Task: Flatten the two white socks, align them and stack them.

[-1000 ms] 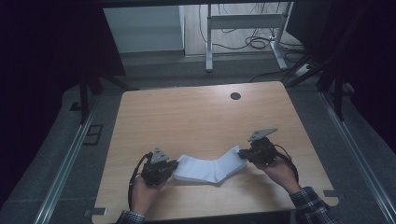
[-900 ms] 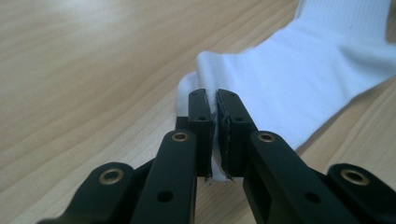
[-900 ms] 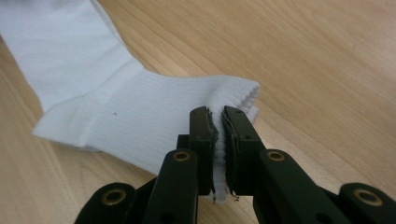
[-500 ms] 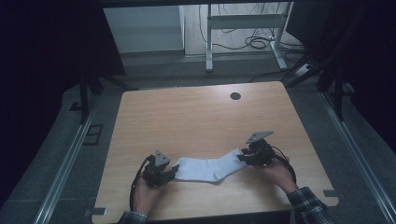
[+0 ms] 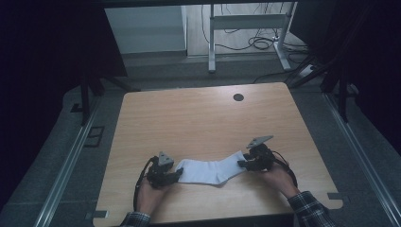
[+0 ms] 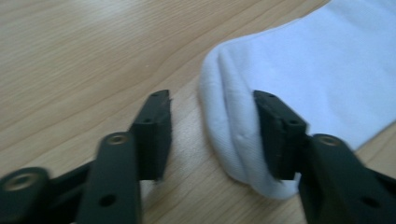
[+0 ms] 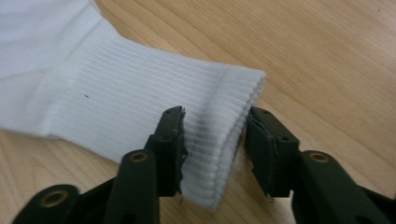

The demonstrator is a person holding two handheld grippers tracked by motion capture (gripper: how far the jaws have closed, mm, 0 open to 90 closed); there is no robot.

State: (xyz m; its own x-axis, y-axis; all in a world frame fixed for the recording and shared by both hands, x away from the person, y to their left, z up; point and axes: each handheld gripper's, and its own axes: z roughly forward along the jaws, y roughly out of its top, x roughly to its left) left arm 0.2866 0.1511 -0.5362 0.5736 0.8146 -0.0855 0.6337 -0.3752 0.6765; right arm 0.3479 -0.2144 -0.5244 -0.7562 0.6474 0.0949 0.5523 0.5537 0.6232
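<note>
A: Sock [image 5: 210, 170]? Any writing?
B: White, flat on bench [image 5: 198, 118], near edge. No logo legible.
A: Fingers?
B: Left gripper [image 5: 176, 174] just opened, toe end between, loose. Right gripper [image 5: 242, 163] open astride cuff.

The high view was dim, its surroundings falling away into near-black, with the brightest patch on the pale floor beyond the table [image 5: 198, 123]. The tabletop itself was evenly and softly lit, carrying only faint shadows. Both gripper views were far brighter (almost washed out on the white sock [image 7: 116, 88]), with near parts soft and slightly blurred.
</note>
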